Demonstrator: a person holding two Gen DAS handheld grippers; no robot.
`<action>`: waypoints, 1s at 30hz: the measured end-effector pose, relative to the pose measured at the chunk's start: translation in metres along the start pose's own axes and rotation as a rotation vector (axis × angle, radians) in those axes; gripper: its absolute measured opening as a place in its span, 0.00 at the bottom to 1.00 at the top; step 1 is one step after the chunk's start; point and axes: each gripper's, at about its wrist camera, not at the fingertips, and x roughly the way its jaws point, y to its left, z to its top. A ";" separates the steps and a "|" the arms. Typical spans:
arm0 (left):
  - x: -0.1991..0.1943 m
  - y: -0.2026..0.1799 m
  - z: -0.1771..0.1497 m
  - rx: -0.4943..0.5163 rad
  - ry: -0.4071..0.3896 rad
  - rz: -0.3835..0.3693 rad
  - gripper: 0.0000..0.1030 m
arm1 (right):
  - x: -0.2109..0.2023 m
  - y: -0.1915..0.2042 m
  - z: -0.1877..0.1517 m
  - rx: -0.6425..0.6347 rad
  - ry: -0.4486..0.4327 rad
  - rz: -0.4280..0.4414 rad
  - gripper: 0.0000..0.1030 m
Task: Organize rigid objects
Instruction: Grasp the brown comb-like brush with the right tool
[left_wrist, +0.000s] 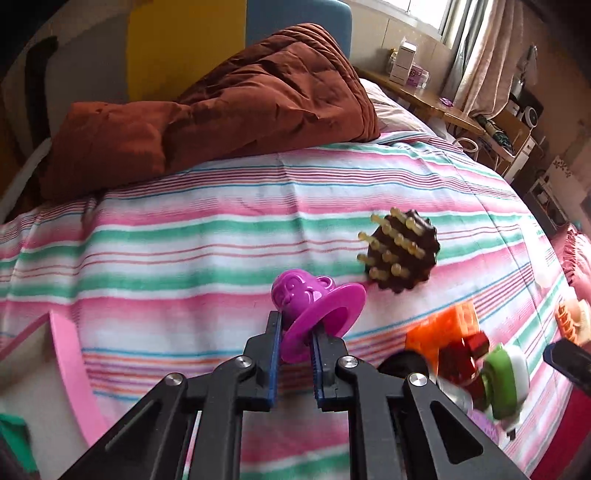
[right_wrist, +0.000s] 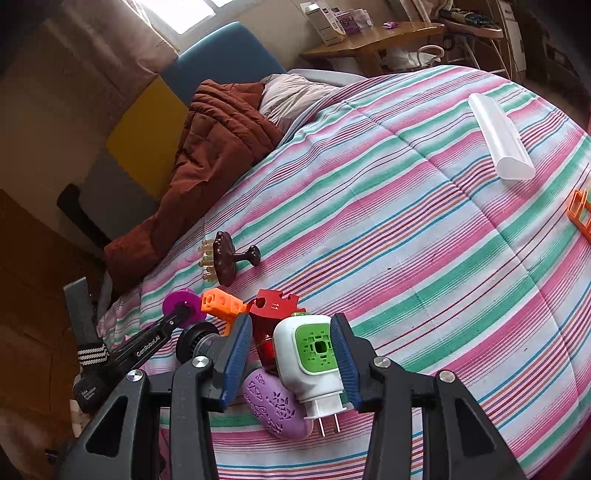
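Sorting barely begun: left hand-held gripper (left_wrist: 297, 334) clamps purple mould (left_wrist: 314, 304), right hand-held gripper (right_wrist: 291, 354) grips green-faced plug (right_wrist: 310, 354); brush (left_wrist: 400, 251), blocks (right_wrist: 221, 301), white tube (right_wrist: 500, 136) loose on bed (right_wrist: 406, 240)

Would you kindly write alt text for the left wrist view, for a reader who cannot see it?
The left tool is shut on the brim of a purple hat-shaped toy above a pink, green and white striped bedspread. A brown scalp massager lies beyond it, small toys cluster at right, and a rust-brown quilt is heaped behind.
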 end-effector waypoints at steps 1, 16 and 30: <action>-0.004 0.001 -0.005 -0.006 0.001 0.001 0.14 | 0.002 0.001 -0.001 -0.009 0.007 -0.006 0.43; -0.091 0.019 -0.057 -0.057 -0.095 -0.021 0.14 | 0.022 0.064 0.014 -0.303 0.025 0.007 0.46; -0.134 0.029 -0.096 -0.122 -0.125 -0.072 0.14 | 0.149 0.124 0.046 -0.578 0.185 -0.177 0.39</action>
